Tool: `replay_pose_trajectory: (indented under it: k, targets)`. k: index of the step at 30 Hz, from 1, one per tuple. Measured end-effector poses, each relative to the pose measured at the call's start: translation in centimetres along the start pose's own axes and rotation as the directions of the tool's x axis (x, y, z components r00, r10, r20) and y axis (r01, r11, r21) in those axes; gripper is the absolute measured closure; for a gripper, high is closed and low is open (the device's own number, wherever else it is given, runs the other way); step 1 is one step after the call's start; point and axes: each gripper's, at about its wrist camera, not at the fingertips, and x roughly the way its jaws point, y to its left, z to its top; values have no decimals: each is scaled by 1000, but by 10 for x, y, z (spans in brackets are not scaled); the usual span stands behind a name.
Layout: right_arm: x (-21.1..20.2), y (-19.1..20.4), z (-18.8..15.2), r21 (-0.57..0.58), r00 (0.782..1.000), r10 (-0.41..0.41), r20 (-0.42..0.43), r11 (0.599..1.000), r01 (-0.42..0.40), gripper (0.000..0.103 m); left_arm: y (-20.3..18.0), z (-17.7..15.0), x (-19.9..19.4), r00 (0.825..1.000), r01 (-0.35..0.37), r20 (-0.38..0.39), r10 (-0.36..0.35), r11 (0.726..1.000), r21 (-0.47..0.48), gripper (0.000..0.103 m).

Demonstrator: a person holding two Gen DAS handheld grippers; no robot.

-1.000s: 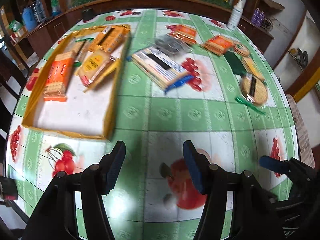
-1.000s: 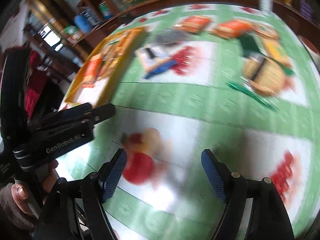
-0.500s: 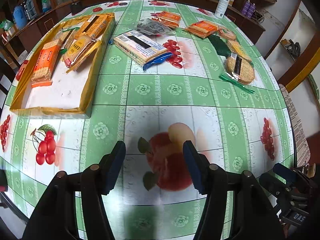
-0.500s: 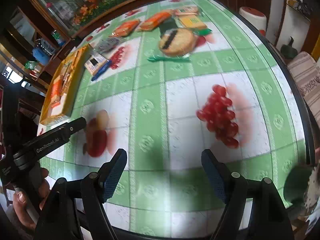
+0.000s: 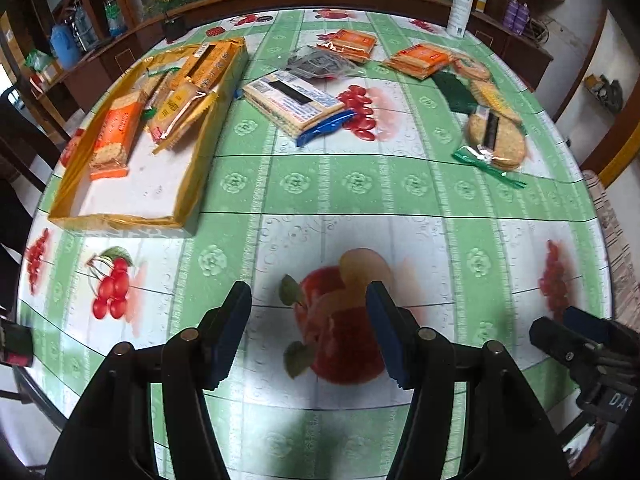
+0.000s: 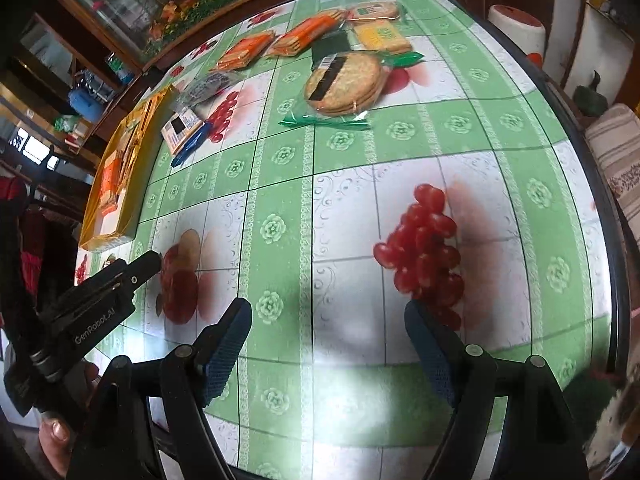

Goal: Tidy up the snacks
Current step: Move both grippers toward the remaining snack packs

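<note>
A yellow tray [image 5: 188, 184] at the table's left holds an orange cracker pack [image 5: 114, 136] and several yellow packs [image 5: 180, 110]. Loose on the cloth lie a blue-and-white cracker pack [image 5: 296, 102], a round biscuit pack [image 5: 496, 136] [image 6: 344, 80], two orange packs [image 5: 420, 60] and a dark foil pack [image 5: 320, 64]. My left gripper [image 5: 308, 320] hovers open over the printed apple near the front edge, nothing between its fingers. My right gripper [image 6: 326, 332] hangs over the printed red grapes to the right; its jaws are opening, with nothing between them.
A white bottle [image 5: 460, 8] stands at the table's far rim. A green pack [image 5: 454, 92] and a yellow biscuit pack [image 6: 380, 36] lie at the far right. A striped cushion [image 6: 616, 160] sits past the right edge. Wooden cabinets ring the table.
The left gripper has drawn back toward the near edge, from beside the tray to over the apple print. The right gripper rolled and swung right, now over the grapes, its jaws slightly wider.
</note>
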Motion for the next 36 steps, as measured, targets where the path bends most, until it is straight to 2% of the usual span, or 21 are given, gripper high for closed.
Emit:
replay_pose_trajectory:
  k: [4, 16, 31, 36]
  targets:
    - [7, 8, 7, -4, 1000, 16, -19, 1000, -16, 22, 2, 4, 4, 1000, -7, 6, 7, 1000, 29, 45]
    - [16, 25, 20, 27, 1000, -24, -4, 999, 25, 20, 16, 17, 15, 1000, 24, 3, -24, 998, 62, 45]
    - [19, 17, 35, 52, 998, -56, -6, 997, 57, 19, 13, 30, 32, 998, 57, -26, -56, 996, 73, 45]
    - [17, 12, 44, 84, 996, -92, 9, 992, 91, 18, 16, 41, 38, 996, 74, -57, -70, 995, 68, 45]
